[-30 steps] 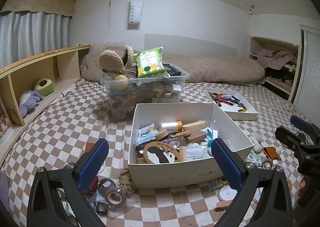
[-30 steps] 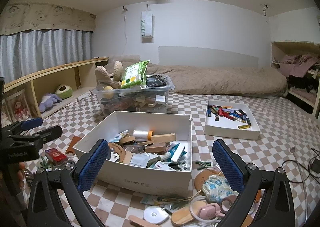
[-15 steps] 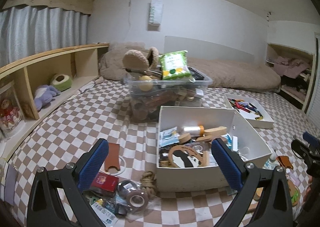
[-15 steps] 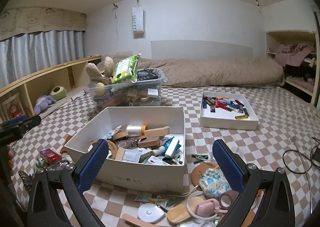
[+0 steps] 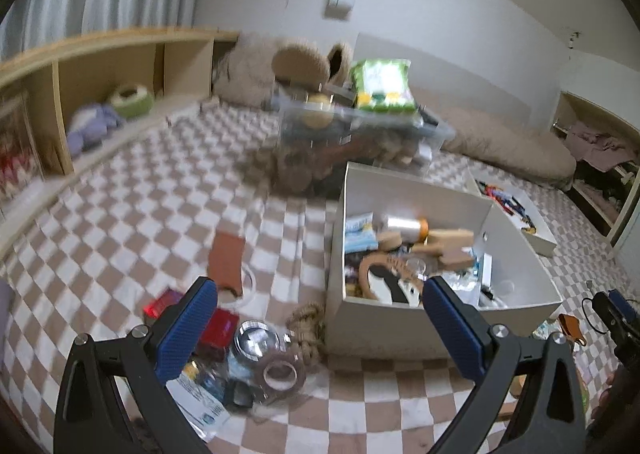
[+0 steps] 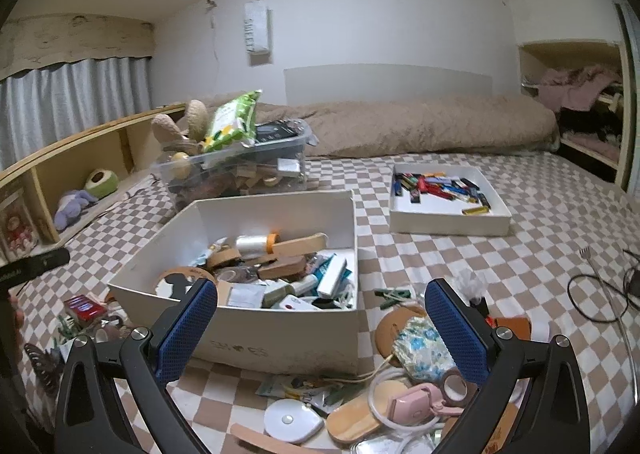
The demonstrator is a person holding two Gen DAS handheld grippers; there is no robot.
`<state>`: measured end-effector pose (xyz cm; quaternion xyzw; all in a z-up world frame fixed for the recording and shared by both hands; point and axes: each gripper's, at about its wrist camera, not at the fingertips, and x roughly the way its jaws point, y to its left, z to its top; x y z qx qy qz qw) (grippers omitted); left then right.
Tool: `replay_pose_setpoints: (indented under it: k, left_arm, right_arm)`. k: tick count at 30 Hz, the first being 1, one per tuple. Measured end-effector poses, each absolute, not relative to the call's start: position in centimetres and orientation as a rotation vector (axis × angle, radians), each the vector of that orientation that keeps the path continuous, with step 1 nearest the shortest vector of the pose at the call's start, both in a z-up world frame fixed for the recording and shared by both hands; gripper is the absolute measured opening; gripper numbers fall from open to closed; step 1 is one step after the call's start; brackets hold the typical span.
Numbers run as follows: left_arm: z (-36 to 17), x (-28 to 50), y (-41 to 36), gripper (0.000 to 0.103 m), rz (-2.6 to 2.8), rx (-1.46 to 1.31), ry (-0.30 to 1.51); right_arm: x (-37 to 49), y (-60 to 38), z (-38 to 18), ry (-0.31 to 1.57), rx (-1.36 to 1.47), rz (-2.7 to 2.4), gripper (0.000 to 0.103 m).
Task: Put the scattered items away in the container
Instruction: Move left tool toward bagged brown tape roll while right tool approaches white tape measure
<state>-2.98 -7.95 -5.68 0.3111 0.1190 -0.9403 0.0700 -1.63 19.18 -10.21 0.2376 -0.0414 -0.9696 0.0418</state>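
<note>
Both grippers [image 5: 320, 328] [image 6: 321, 328] lower now, nearer white box [image 6: 280, 346], jaws wide.

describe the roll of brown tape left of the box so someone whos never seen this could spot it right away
Start at the big white box on the checkered bedcover. Just off its near left corner, past a coil of rope, lies a small heap of clutter in front of the open left claw. The brown tape roll lies flat at the heap's near edge: the only ring with an open centre, beside a shiny metal lid.
</note>
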Motion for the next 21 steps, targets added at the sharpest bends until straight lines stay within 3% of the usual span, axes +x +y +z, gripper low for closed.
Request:
replay_pose_setpoints:
  k: [9,21]
  left_arm:
    - [-10.0,-3.8,-8.6,0.103,-2.734,1.149,0.387]
    - [-13.9,-5.1,-7.3,0.101,-2.663,1.286,0.321]
  right_arm:
    - [-2.6,20.3,-13.4,-0.256,0.900,-2.944,0.103]
    - [-1.1,17.1,-18.3,-0.065,1.107,-2.883,0.103]
